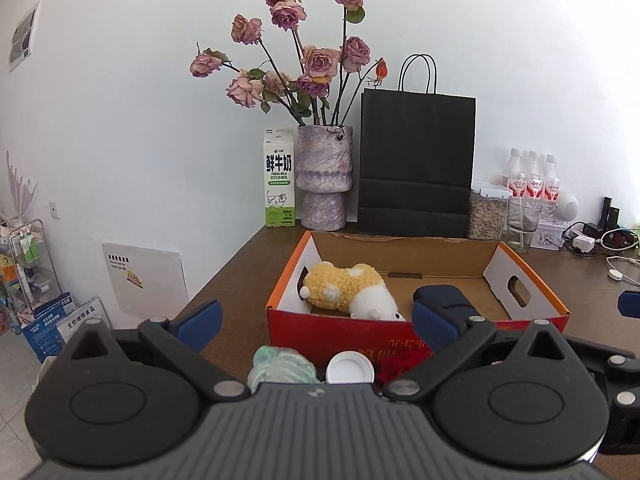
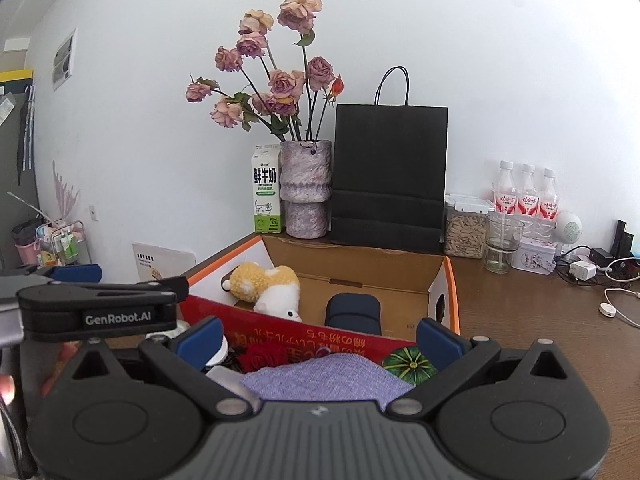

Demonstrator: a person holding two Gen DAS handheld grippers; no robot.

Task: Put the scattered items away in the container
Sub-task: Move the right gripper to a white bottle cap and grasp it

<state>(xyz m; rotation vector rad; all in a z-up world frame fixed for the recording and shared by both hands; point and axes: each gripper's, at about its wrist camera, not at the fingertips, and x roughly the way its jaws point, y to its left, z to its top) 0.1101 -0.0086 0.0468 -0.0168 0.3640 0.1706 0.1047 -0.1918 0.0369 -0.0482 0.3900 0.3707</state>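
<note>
Both tools spread and empty: the lavender cloth (image 2: 328, 376) lies at lower centre between the right tool (image 2: 320, 342) fingers, short of the red cardboard box (image 2: 304, 336), nearer than the left tool (image 1: 316, 320).

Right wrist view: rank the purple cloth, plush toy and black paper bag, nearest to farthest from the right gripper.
1. purple cloth, just ahead between the open right gripper fingers.
2. plush toy, inside the box, left.
3. black paper bag, against the back wall.
</note>
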